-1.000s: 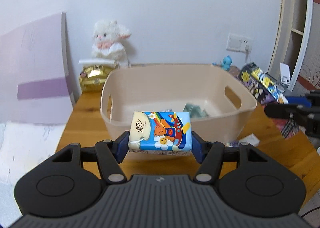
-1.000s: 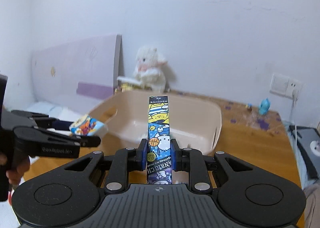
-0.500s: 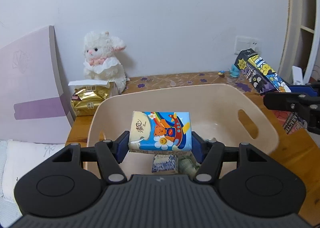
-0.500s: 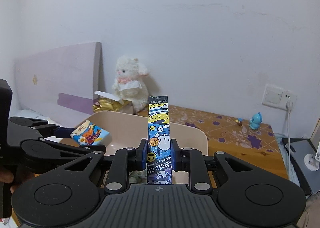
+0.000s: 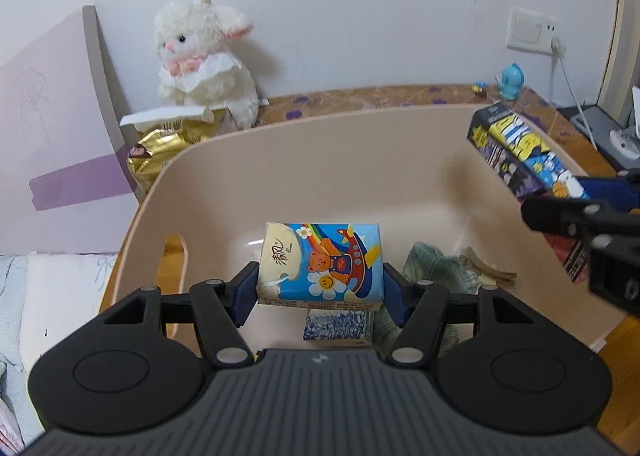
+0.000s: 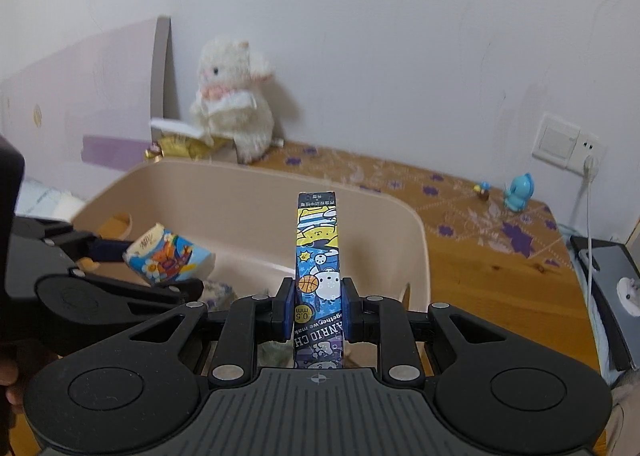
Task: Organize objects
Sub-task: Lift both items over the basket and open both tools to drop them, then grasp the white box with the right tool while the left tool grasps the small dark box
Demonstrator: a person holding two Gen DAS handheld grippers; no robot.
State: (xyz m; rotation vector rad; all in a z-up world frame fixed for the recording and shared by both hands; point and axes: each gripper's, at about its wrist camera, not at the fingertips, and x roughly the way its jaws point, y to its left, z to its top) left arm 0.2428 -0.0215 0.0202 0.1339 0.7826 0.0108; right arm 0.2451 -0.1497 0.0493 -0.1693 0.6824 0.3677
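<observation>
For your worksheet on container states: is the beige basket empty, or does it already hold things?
Not empty. On the floor of the beige basket lie a small blue-patterned packet, crumpled green cloth and a hair clip.

Each wrist camera looks forward along its own fingers, close above the beige bin (image 5: 280, 160). Both views share the bin (image 6: 240, 192) and white plush lamb (image 5: 200, 60) at the wall.

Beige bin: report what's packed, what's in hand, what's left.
Packed: a blue-white packet, green cloth and a hair clip lie in the beige bin. In hand, above it: left gripper holds the tissue pack, right gripper the pen box. Left: releasing both.
</observation>
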